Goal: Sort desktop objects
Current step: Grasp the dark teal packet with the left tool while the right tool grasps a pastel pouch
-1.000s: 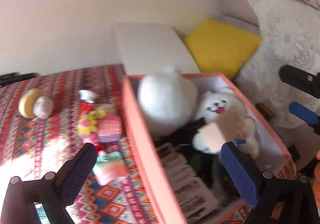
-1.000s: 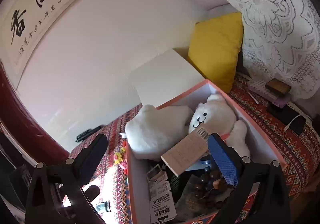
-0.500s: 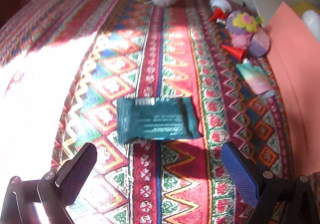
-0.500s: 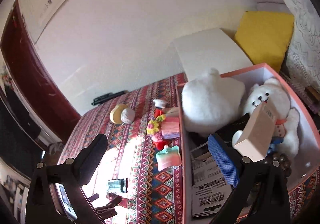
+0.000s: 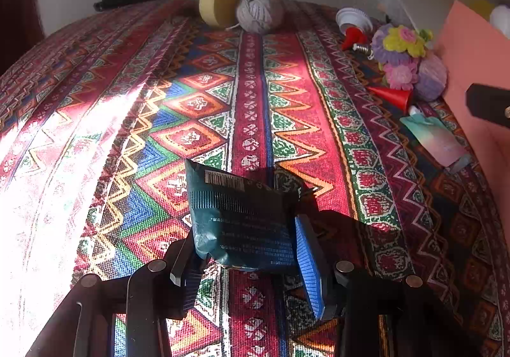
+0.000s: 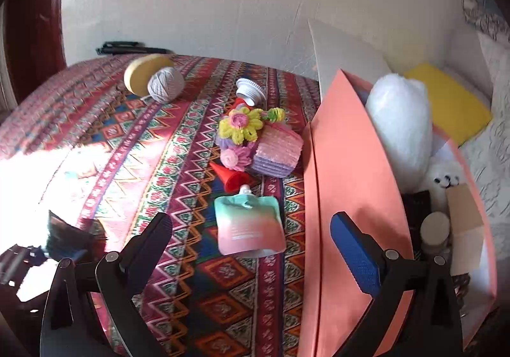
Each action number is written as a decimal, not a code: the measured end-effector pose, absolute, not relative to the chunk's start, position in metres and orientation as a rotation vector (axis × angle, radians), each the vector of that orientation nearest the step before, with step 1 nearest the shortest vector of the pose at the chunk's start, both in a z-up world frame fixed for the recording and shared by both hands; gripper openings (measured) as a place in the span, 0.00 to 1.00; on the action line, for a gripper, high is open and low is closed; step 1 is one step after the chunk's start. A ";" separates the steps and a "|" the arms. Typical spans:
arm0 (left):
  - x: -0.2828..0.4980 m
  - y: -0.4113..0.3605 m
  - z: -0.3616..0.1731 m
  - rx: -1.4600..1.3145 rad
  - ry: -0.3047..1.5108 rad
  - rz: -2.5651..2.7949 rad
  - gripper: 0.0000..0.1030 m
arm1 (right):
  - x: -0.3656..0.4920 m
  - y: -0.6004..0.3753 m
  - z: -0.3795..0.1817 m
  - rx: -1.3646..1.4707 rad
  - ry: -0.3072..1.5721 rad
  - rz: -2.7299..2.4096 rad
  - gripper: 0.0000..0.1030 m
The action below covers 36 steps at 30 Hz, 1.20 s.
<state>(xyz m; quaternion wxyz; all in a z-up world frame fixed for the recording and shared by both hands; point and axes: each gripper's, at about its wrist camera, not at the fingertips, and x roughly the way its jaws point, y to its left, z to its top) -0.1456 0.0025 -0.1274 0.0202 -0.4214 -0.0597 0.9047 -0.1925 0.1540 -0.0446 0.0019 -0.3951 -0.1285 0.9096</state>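
Teal foil crinkles between your left gripper's fingers: you are pinching the dark teal foil snack packet by its near end, its barcoded far edge tilted up off the patterned red woven cloth covering the surface. I judge this to be the pick-up step of sorting; the next move calls for carrying the packet rightward and dropping it into the salmon-pink cardboard box.

Going left to right, sunlight washes out the cloth's left side, which is bare, so you have open room there. At the back sit a tan round tape roll touching a grey ball of yarn. Further right lies a cluster just beside the box wall: a white screw cap, a pipe-cleaner flower bouquet in yellow, pink and purple, a red plastic cone and a mint-to-pink spouted pouch.

Your right gripper hangs above that pouch with its fingers spread wide and nothing in them. Lift the packet high enough to pass the cluster and the box's tall near wall. Inside, a white plush toy fills the far end and a beige carton leans at the right, so the free space looks tight.
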 end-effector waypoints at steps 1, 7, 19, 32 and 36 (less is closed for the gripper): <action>-0.144 -0.001 -0.125 -1.295 -0.210 2.795 0.33 | -0.194 0.148 -0.048 -1.261 -0.428 2.874 0.94; -0.141 -0.007 -0.121 -1.285 -0.230 2.770 0.15 | -0.207 0.121 -0.088 -1.364 -0.552 2.752 0.88; -0.140 -0.028 -0.123 -1.232 -0.355 2.741 0.74 | -0.250 0.164 -0.101 -1.455 -0.153 2.846 0.23; -0.178 -0.035 -0.127 -1.282 -0.326 2.791 0.44 | -0.200 0.155 -0.014 -1.355 0.031 3.089 0.17; -0.169 -0.021 -0.119 -1.218 -0.265 2.789 0.44 | -0.191 0.179 0.017 -1.252 0.177 3.143 0.16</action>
